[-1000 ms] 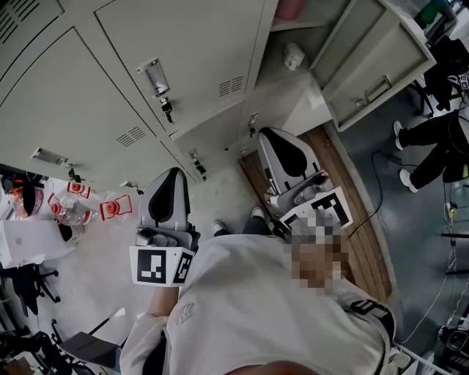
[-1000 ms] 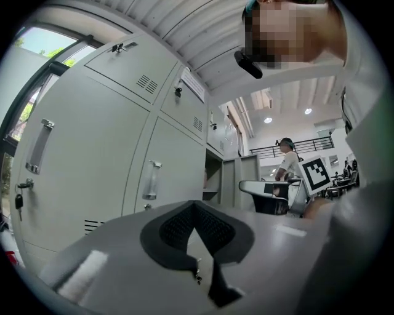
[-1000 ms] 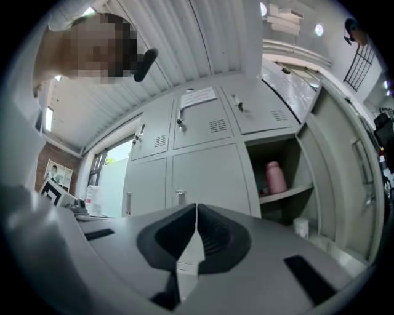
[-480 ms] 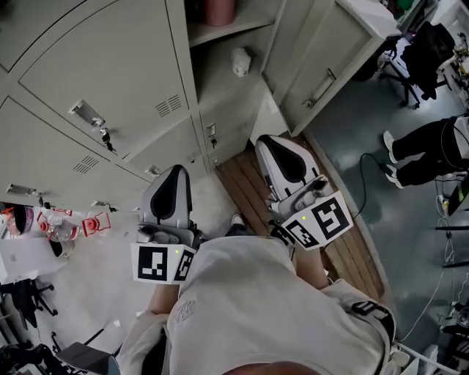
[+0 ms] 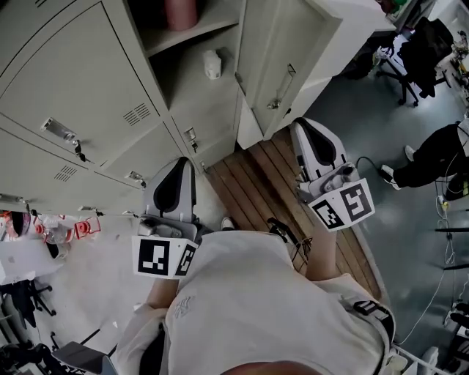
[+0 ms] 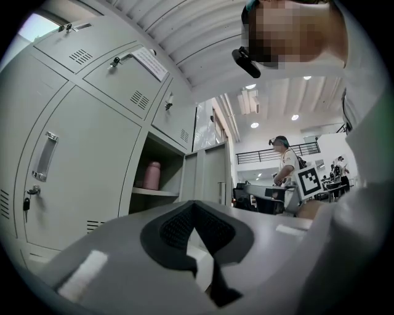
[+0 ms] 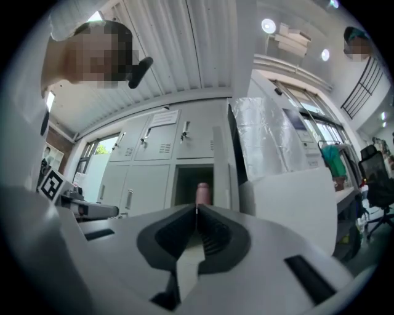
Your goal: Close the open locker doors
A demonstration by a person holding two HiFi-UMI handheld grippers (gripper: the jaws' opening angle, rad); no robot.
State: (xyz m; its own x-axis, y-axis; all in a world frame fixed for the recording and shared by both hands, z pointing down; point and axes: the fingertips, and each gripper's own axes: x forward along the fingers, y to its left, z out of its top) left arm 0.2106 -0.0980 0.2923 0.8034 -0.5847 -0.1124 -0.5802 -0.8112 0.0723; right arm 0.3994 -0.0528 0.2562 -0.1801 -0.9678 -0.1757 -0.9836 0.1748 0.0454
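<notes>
A grey locker compartment [image 5: 192, 51] stands open, with a pink bottle [image 5: 179, 10] on its shelf and a small white object [image 5: 212, 64] below. Its door [image 5: 267, 44] swings out to the right, with the handle [image 5: 281, 88] showing. My right gripper [image 5: 302, 123] is shut and empty, just below the door's lower edge. My left gripper [image 5: 182, 162] is also shut and empty, below the closed lockers. The left gripper view shows the pink bottle [image 6: 151, 175] and the door [image 6: 212, 175]. In the right gripper view the bottle [image 7: 202, 192] sits straight beyond the shut jaws.
Closed lockers [image 5: 88, 80] with keys fill the upper left. A wooden floor platform [image 5: 256, 183] lies before the lockers. Red-capped bottles [image 5: 66, 227] lie at the left. Another person [image 5: 440, 157] and office chairs [image 5: 425, 44] are at the right, and a cable [image 5: 370, 165] crosses the floor.
The view has swung so the open compartment now sits further left. My right gripper has moved right and up, away from my body toward the open door. The left gripper barely moved.
</notes>
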